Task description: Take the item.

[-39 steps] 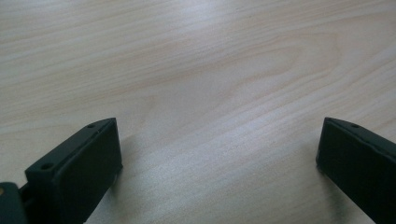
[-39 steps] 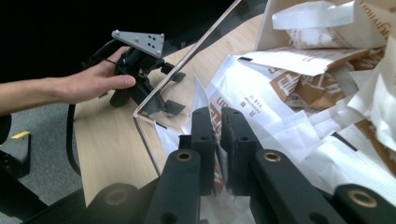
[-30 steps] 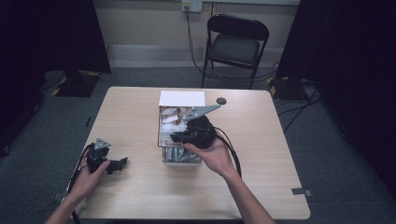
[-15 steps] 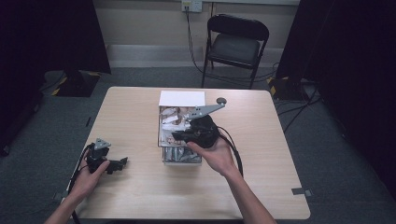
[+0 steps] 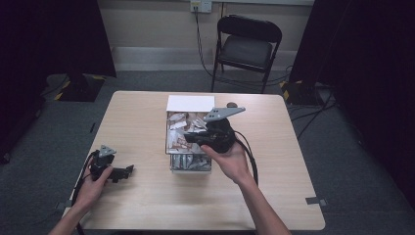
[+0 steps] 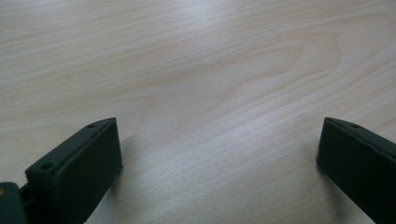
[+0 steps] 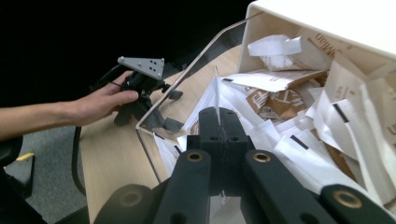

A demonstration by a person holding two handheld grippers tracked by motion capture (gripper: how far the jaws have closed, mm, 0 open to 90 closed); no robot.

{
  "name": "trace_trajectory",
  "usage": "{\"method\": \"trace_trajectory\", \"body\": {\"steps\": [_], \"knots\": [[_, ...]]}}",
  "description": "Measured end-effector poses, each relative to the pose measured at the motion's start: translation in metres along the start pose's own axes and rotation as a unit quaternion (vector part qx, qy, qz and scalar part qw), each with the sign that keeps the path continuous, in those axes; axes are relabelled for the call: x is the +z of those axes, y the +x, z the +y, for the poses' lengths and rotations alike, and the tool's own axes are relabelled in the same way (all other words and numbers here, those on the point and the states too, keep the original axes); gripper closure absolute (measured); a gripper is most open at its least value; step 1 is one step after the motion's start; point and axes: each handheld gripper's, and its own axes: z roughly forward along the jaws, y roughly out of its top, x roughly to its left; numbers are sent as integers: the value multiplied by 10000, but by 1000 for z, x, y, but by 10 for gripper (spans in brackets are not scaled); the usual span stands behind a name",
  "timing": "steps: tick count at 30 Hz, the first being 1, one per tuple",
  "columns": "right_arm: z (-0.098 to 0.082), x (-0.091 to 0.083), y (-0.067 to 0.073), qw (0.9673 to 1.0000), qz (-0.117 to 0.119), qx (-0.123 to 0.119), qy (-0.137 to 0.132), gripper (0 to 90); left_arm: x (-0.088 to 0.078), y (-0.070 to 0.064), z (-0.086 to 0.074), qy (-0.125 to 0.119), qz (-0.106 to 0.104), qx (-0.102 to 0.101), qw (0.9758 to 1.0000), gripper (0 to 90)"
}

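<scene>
A clear-walled box with a white back panel stands at mid-table, full of white and brown paper sachets. My right gripper hovers over the box, pointing left, and is shut on a thin white sachet that stands upright between its closed jaws. My left gripper rests on the table near the front left, held by a hand. Its jaws stand wide open over bare wood with nothing between them. The left gripper also appears beyond the box's clear wall.
A black folding chair stands behind the table's far edge. A small dark object lies on the table just behind the box. Cables trail from both grippers toward the front edge. Bare tabletop spreads to the left and right of the box.
The right gripper has drifted slightly toward the far right above the box, still shut. The left hand and its gripper have stayed in place.
</scene>
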Motion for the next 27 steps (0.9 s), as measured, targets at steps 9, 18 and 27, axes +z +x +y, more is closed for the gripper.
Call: {"method": "trace_trajectory", "body": {"steps": [9, 18, 27], "knots": [[3, -11, 0, 9998, -36, 17, -170, 900, 0, 0, 0, 10, -4, 19, 10000, 0], [5, -23, -2, 9993, -101, 5, -360, 900, 0, 0, 0, 17, -4, 19, 10000, 0], [9, -38, 1, 9982, -77, -36, -594, 900, 0, 0, 0, 8, -4, 17, 10000, 0]]}}
